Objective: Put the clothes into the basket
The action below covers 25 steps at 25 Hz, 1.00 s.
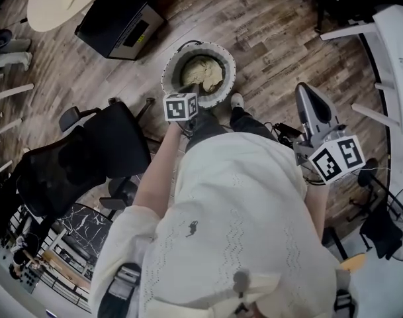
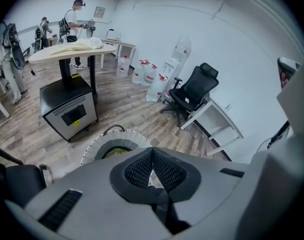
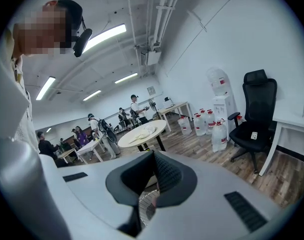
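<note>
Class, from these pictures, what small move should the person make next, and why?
Probably turn toward the round table, where pale cloth lies: the left gripper is shut and empty near the basket, which already holds a beige garment.

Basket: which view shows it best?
Head view: it looks down into the basket, showing most of the rim and the clothes inside. Left gripper view shows only part of the rim behind its jaws; right gripper view, at most a sliver.

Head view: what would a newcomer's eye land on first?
The round white basket on the wooden floor, with a yellowish garment lying inside. Next, the checkered marker cubes on the tongs: the left tongs at the basket's near rim, the right tongs off to the right.
</note>
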Each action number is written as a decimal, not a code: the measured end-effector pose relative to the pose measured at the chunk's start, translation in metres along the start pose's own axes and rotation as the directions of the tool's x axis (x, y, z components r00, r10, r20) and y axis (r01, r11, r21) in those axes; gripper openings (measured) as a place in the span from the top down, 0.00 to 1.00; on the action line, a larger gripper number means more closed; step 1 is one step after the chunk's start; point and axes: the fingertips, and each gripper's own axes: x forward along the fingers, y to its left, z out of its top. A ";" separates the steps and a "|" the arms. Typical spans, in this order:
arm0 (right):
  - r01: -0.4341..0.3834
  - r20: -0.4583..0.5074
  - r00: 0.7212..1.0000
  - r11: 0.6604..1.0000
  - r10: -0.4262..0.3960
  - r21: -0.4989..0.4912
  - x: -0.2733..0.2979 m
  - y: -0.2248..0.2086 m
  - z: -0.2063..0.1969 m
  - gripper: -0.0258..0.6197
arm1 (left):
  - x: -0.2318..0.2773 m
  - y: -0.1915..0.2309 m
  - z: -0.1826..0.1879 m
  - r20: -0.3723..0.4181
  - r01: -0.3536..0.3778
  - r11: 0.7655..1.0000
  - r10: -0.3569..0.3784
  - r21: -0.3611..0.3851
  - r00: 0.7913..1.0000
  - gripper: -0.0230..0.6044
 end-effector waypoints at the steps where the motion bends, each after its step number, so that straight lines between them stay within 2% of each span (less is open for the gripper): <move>1: -0.012 -0.003 1.000 1.000 0.012 -0.003 -0.001 0.002 -0.001 0.95 | -0.004 -0.005 0.000 0.013 0.005 1.000 -0.005 -0.001 1.000 0.93; 7: -0.078 -0.035 0.996 0.997 0.078 -0.013 -0.006 0.011 -0.015 0.95 | -0.035 -0.038 0.004 0.114 0.030 0.999 -0.032 0.022 0.993 0.93; 12: -0.144 -0.069 0.987 0.989 0.142 -0.029 -0.012 0.013 -0.025 0.95 | -0.067 -0.067 0.015 0.219 0.031 0.999 -0.040 0.045 0.975 0.93; 19: -0.247 -0.104 0.965 0.967 0.240 -0.058 -0.012 0.029 -0.029 0.95 | -0.117 -0.095 0.032 0.364 0.015 0.999 -0.027 0.036 0.931 0.93; 25: -0.314 -0.141 0.943 0.946 0.302 -0.076 -0.016 0.034 -0.035 0.95 | -0.153 -0.122 0.043 0.476 -0.001 1.000 -0.002 0.007 0.880 0.93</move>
